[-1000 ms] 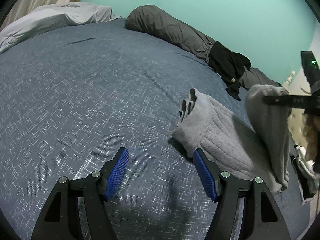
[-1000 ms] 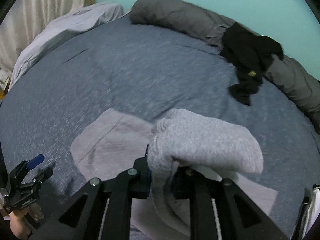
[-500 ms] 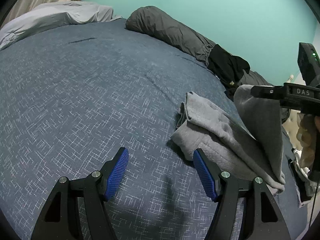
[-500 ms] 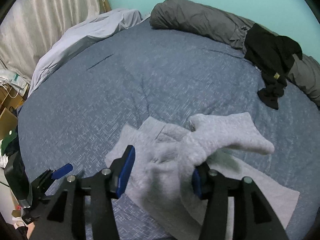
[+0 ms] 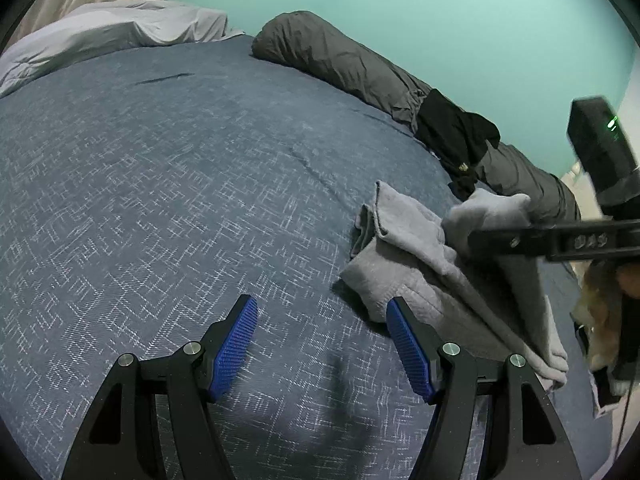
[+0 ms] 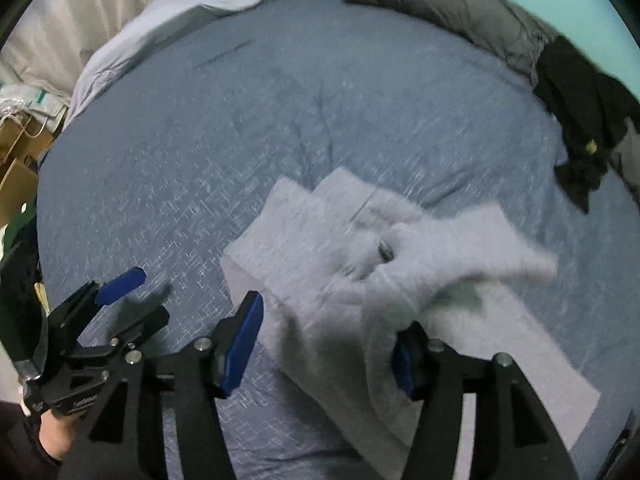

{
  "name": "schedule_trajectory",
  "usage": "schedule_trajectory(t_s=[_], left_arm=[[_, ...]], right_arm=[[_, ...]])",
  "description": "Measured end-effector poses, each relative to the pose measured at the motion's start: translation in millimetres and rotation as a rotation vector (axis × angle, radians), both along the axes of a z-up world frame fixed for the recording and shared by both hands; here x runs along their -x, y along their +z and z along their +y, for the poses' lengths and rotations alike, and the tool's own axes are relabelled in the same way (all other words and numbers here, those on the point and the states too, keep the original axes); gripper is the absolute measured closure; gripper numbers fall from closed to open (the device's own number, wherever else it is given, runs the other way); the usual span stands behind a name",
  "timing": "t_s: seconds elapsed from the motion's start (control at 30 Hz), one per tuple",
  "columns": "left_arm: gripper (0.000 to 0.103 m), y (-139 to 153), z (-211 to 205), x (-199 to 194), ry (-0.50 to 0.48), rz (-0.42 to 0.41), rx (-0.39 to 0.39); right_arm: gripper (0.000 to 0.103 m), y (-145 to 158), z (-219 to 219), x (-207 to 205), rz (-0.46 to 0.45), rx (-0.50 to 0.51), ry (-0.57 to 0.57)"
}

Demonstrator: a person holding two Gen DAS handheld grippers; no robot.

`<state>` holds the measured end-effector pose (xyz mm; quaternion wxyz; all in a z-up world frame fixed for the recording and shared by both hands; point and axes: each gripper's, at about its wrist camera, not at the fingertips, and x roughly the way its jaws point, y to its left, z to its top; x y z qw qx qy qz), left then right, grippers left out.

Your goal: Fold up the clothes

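A light grey garment point(image 5: 416, 264) lies partly folded on the blue bedspread point(image 5: 160, 200), toward the right. My right gripper point(image 6: 320, 348) hovers over it pointing steeply down, and its jaws are opening. A fold of the grey garment point(image 6: 360, 280) hangs between them, draped against the right pad, and the left pad stands free of it. From the left wrist view, one of its fingers point(image 5: 520, 240) crosses the raised fold. My left gripper point(image 5: 320, 344) is open just above the bedspread at the garment's near left corner, with nothing between its pads.
A rolled dark grey duvet point(image 5: 340, 64) and a black garment point(image 5: 456, 132) lie along the far edge by the teal wall. A pale grey pillow point(image 5: 120, 32) sits at the far left. Cardboard boxes point(image 6: 16, 148) stand off the bed's left side.
The right gripper went from shut on the grey fold to open, and sank toward the garment. The lifted fold came down onto the rest of the cloth. The left gripper kept still.
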<state>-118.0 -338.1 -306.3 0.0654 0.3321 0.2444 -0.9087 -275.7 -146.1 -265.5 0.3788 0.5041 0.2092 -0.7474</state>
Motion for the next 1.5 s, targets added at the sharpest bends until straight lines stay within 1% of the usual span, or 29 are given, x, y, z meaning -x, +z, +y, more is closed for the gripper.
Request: schedule_trajectory(t_s=[0.07,0.13,0.17,0.23,0.3,0.4,0.5,0.6,0.7,0.77,0.9,1.03,1.2,1.27,1.37,1.43,1.5], left_arm=[[0.032,0.5,-3.1,-2.0,0.007,0.002,-0.003],[0.032,-0.3,-6.6,-3.4,0.015,0.001,-0.009],[0.032,-0.6,-8.4,-4.1,0.019,0.001,-0.012],[0.032,-1.1,-11.8,-5.3,0.028,0.002,-0.02],[0.032,-1.5,-14.4,-6.3,0.037,0.003,-0.025],[0.032,-1.1,-17.2,-7.7,0.045,0.005,-0.028],[0.032,-1.8,-18.7,-8.6,0.049,0.006,-0.03],[0.032,-2.9,-19.5,-9.1,0.051,0.006,-0.035],[0.032,-4.0,-19.4,-9.8,0.049,0.007,-0.031],[0.032,-4.9,-20.5,-10.4,0.051,0.006,-0.034],[0.032,-4.8,-23.2,-10.2,0.055,0.008,-0.043],[0.032,-3.0,-22.2,-5.9,0.042,0.014,-0.052],[0.032,-2.0,-17.8,0.8,0.029,0.011,-0.053],[0.032,-1.8,-14.9,3.8,0.023,0.008,-0.051],[0.032,-1.2,-9.4,8.3,0.012,0.005,-0.044],[0.032,-0.4,-4.8,11.0,0.004,0.004,-0.039],[0.032,0.6,1.1,14.5,-0.004,0.003,-0.032]], right_arm=[[0.043,-7.4,0.6,3.9,-0.034,0.044,-0.046],[0.041,-11.7,-1.1,2.7,-0.044,0.073,-0.07],[0.041,-12.2,-3.3,0.9,-0.03,0.074,-0.072],[0.04,-10.4,-12.0,-5.1,0.03,0.045,-0.048],[0.038,-9.2,-18.8,-7.1,0.051,0.027,-0.029],[0.037,-2.3,-19.8,-5.1,0.077,0.058,-0.028],[0.036,3.5,-28.7,-14.2,0.154,0.021,0.031],[0.036,8.0,-35.6,-18.4,0.143,0.045,0.095],[0.036,15.1,-40.2,-21.7,0.128,0.084,0.117],[0.036,17.4,-43.0,-20.2,0.138,0.085,0.107],[0.036,21.5,-25.7,-7.8,0.127,0.122,0.029],[0.036,20.9,5.4,3.1,0.129,0.136,-0.041],[0.036,20.8,72.4,6.1,0.135,0.186,-0.127],[0.036,18.8,114.8,13.3,0.144,0.19,-0.191],[0.036,12.8,180.6,25.9,0.123,0.191,-0.313],[0.036,9.0,230.4,35.0,0.117,0.176,-0.409],[0.036,4.3,268.3,40.6,0.108,0.165,-0.486]])
